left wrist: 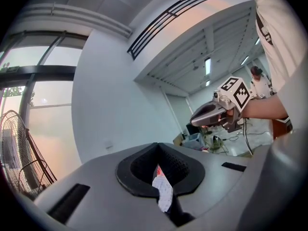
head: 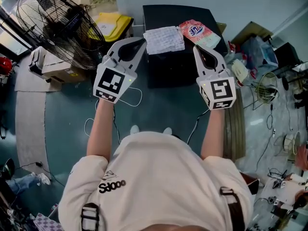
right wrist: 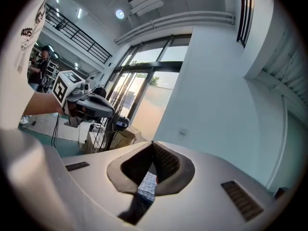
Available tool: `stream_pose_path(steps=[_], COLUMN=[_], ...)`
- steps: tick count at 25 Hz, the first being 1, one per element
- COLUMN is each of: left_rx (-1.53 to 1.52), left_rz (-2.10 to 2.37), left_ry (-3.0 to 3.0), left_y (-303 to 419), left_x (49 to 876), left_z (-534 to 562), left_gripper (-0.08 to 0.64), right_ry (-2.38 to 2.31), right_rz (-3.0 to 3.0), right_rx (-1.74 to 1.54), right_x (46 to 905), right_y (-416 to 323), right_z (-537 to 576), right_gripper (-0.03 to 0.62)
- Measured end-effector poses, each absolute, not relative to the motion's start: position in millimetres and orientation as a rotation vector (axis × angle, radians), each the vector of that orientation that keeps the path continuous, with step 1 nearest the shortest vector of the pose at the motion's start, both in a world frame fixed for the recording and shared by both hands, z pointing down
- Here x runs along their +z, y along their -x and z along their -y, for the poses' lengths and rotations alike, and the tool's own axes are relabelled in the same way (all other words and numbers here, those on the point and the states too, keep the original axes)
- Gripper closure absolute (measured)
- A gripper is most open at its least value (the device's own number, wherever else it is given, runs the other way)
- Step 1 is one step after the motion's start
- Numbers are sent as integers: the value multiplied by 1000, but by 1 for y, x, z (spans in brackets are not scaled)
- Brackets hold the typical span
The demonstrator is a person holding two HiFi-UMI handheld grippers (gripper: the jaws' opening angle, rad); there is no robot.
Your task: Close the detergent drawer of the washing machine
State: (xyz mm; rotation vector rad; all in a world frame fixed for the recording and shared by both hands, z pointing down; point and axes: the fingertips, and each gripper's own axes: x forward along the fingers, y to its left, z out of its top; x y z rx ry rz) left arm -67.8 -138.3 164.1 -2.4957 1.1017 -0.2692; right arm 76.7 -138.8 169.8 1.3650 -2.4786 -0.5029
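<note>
Two-handed: holding left gripper (head: 139, 43) & right gripper (head: 198, 49) level, fingers shut, empty; facing washing machine (head: 168, 69) straight ahead btw both; detergent drawer not showing, so nearer hand unclear.

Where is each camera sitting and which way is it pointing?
Head view: on the person's head, facing steeply down at a dark box with a checked cloth; shows both forearms, left tool, right tool.
Left gripper view: on the left tool, facing level along its shut jaws at a pale wall; shows the right forearm.
Right gripper view: on the right tool, level toward wall and windows; shows the left forearm.
Shared: each gripper view catches the other tool; all three show the cloth.
</note>
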Motion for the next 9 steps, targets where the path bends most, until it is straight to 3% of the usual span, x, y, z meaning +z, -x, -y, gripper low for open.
stream_pose_path(steps=[9], left_rx=[-272], left_rz=[-1123], left_ry=[2497], left_y=[71], left_x=[167], left_z=[140], left_gripper=[541], right_ry=[-1359], right_rz=[2489], right_rx=[-484], right_x=[174], right_y=[-74], right_z=[140], right_gripper=[586])
